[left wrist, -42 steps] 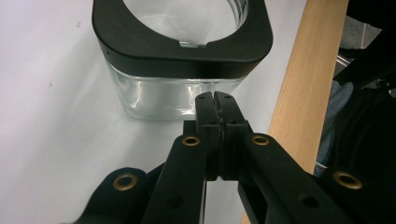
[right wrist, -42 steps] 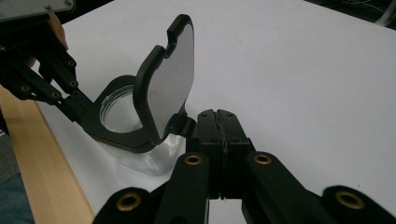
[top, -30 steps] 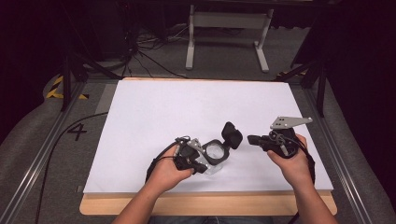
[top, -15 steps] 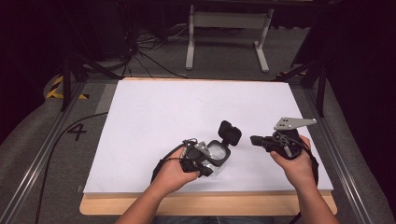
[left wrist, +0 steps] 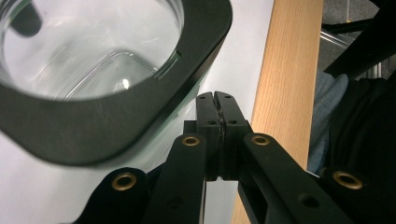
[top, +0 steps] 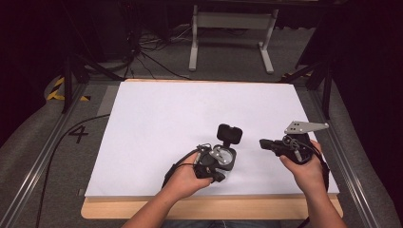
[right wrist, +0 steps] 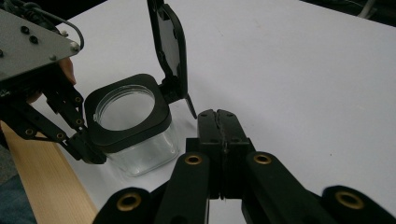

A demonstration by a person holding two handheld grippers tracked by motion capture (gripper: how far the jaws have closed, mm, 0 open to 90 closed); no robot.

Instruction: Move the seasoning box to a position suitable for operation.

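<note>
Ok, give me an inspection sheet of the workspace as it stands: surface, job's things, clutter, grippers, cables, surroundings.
Surface: white sheet on a wooden table, bare apart from the jar.
Job's things: clear square jar with a black rim, upright near the front edge; its hinged lid stands open. It looks empty.
Clutter: nothing seen.
Grippers: left gripper jaws shut, right beside the jar; whether it touches cannot be told. Right gripper jaws shut, near the lid hinge, holding nothing.
Cables: one black cable runs along the floor at left; more lie tangled behind the table.
Surroundings: grey carpet, metal rails, a white stand beyond the table, a "4" mark at left.
</note>
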